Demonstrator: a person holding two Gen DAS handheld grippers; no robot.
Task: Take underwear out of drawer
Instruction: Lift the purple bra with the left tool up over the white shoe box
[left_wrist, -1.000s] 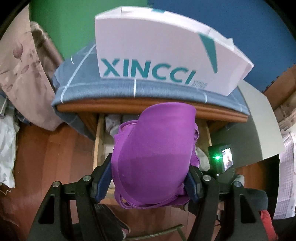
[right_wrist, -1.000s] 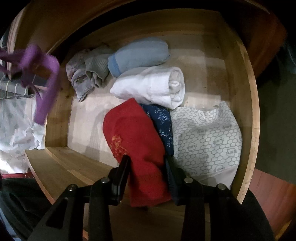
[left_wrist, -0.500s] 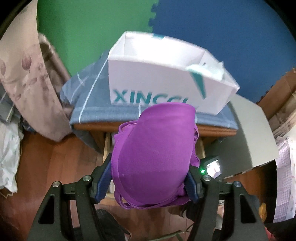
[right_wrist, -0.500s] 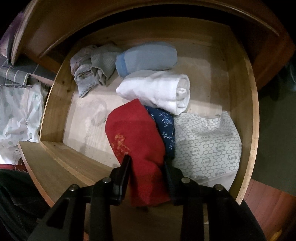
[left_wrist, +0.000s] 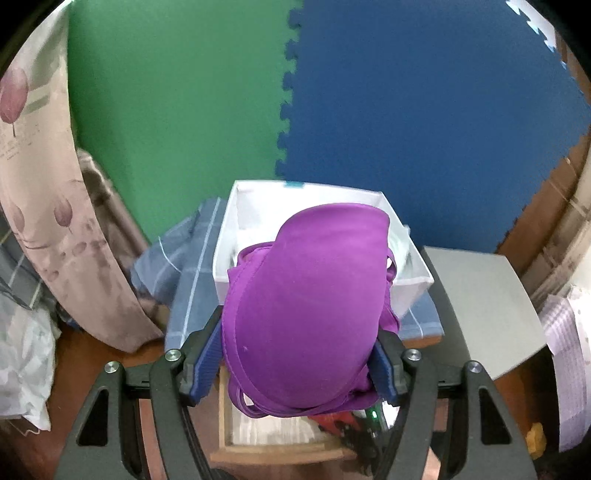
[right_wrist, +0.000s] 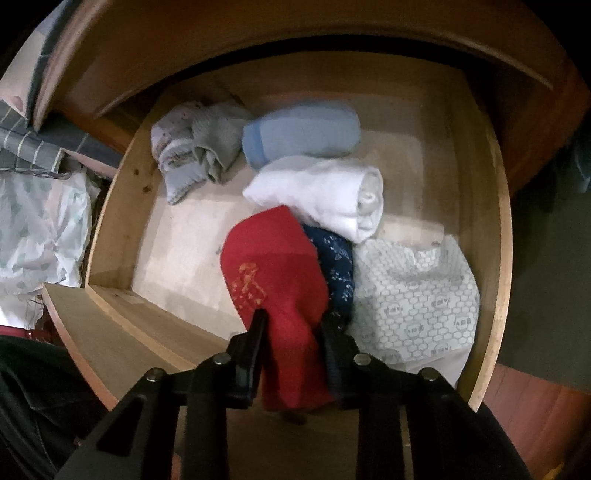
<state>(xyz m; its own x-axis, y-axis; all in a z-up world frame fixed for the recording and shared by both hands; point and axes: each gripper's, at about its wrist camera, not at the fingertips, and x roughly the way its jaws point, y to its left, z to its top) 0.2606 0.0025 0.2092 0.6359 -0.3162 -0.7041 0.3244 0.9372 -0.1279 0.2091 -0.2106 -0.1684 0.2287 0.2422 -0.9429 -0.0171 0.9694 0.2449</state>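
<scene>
Two grips: one garment per gripper.
Right gripper (right_wrist: 291, 350): jaws closing on the red underwear (right_wrist: 277, 288), by the drawer's (right_wrist: 110, 229) front edge; pads look pressed in.
Left gripper (left_wrist: 299, 354): clamped on the purple bra (left_wrist: 306, 295), held over the white box (left_wrist: 229, 236) on the dresser top.
Advice: pinch the red piece alone, clear of the navy floral piece (right_wrist: 338, 269) touching it.
Farther back: white roll (right_wrist: 325, 195), blue roll (right_wrist: 303, 136) toward the back edge.
</scene>
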